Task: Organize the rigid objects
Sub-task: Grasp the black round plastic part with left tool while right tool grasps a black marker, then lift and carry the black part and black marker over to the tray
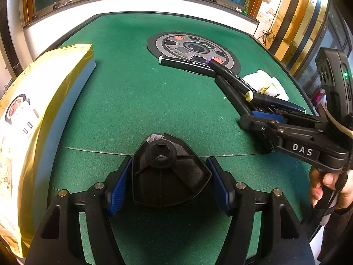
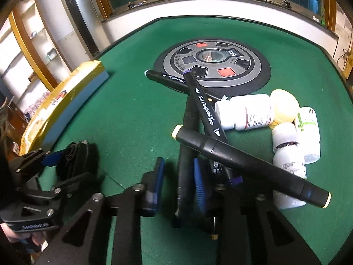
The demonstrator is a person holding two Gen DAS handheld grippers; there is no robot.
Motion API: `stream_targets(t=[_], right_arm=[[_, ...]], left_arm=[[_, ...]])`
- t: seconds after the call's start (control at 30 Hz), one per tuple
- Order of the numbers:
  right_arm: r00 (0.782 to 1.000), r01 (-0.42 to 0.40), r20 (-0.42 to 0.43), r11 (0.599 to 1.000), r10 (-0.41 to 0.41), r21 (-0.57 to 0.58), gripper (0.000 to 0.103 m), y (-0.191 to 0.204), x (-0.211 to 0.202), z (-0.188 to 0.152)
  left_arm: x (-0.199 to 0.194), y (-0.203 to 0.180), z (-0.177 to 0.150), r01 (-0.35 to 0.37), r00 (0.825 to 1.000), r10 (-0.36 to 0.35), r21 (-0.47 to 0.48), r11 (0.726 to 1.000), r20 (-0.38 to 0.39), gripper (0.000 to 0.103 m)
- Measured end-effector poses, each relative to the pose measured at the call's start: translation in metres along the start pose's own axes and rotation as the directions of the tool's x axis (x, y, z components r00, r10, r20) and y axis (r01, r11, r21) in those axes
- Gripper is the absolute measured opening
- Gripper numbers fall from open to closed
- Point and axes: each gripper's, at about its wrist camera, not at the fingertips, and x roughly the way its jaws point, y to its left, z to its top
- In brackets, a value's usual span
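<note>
Green felt table: near its front edge the left gripper (image 1: 169, 183) clasps a black wedge-shaped part (image 1: 169, 172), while the right gripper (image 2: 178, 176), jaws apart, straddles one marker (image 2: 187, 137) in a crossed pile beside white bottles (image 2: 249, 114).

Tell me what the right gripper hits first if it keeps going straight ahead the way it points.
The right gripper already has a black marker between its fingers; straight on, it would probably push into the crossed markers lying over it, first the yellow-capped marker. The depth is hard to judge.
</note>
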Motion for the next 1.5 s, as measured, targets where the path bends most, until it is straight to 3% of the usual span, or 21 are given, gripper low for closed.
stream_targets(t=[0.07,0.37,0.57,1.5], right_arm=[[1.000,0.020,-0.008,1.000,-0.020,-0.011,0.014,0.001,-0.001,-0.002],[0.996,-0.037,-0.086,0.998,0.033,-0.046,0.014,0.018,-0.018,-0.028],[0.995,-0.048,-0.088,0.999,0.047,-0.017,0.014,0.014,-0.017,-0.028],[0.995,0.078,-0.046,0.990,-0.084,-0.117,0.013,0.035,-0.002,-0.013]], left_arm=[[0.000,-0.001,0.001,-0.006,1.000,0.006,0.002,1.000,-0.004,0.066],[0.002,-0.002,0.002,-0.022,1.000,0.022,-0.001,1.000,-0.010,0.066],[0.002,-0.002,0.002,-0.021,1.000,0.021,0.001,1.000,-0.011,0.066],[-0.002,0.002,0.003,0.002,1.000,-0.002,-0.030,1.000,-0.013,0.066]])
